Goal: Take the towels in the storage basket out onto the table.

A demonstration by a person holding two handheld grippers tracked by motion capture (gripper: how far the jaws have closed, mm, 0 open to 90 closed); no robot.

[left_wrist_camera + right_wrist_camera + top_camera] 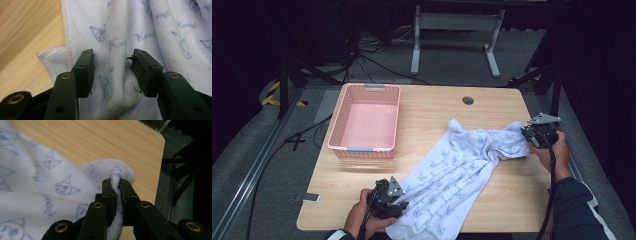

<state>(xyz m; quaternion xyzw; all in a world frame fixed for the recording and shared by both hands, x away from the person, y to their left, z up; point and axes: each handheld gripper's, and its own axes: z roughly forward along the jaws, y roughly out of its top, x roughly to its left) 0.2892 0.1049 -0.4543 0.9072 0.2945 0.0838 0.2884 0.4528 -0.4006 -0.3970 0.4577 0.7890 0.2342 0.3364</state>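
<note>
Towel (462,165), white with a pale blue cat-face and lettering print, lies rumpled across the right half of a light wooden bench (432,110), running from the near edge up toward the far right side. Its near end hangs slightly over the bench's front edge.

Left tool (398,202) sits at the near edge, held by a hand (357,217), resting at the towel's near left part. In the left gripper view its jaws stand wide apart, with a raised fold of towel (117,75) between them, not pinched. A hemmed corner of cloth (51,61) pokes out to the left over bare wood.

Right tool (532,137) is at the bench's right edge, held by the other hand (557,150). In the right gripper view its jaws are closed narrow on a bunched edge of towel (117,180), which stands up between them, the cloth lifted a little there.

Pink basket (339,125) with latticed walls stands on the far left of the bench, well apart from the towel.
</note>
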